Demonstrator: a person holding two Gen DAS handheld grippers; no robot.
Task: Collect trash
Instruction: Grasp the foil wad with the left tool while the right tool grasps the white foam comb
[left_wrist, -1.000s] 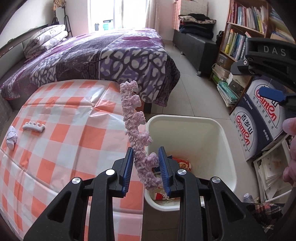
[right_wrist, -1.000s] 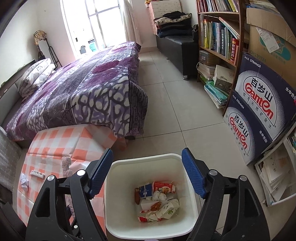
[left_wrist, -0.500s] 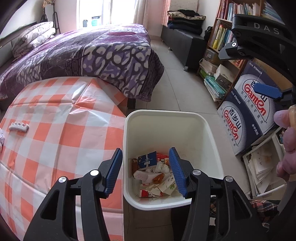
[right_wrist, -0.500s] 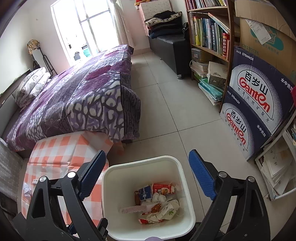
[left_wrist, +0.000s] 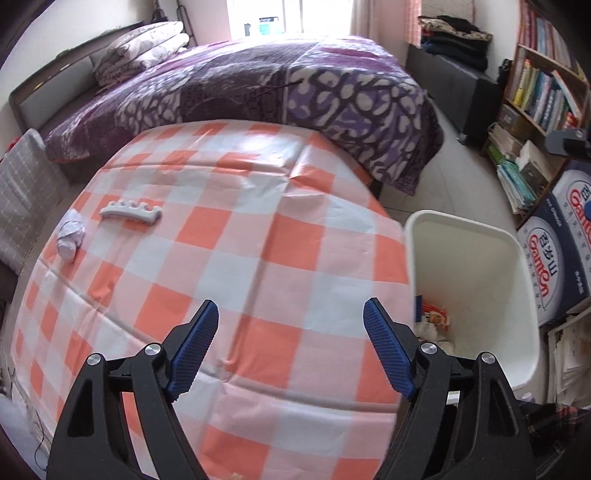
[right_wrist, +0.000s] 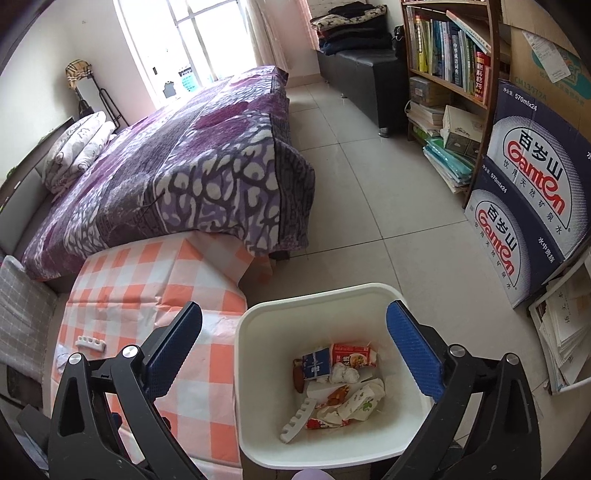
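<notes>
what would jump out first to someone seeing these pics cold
The orange-and-white checked tablecloth fills the left wrist view, with a pale comb-shaped foam piece and a crumpled white wad near its far left edge. Beside the table stands a white bin holding wrappers, tissue and another comb-shaped piece. Behind both, a purple patterned bed runs back toward the bright window.

The worktop (left_wrist: 258, 236) has an orange and white checked cloth. Near its far left edge lies a white comb-shaped piece (left_wrist: 131, 214), and a crumpled white wad (left_wrist: 70, 236) sits just beside that piece.
</notes>
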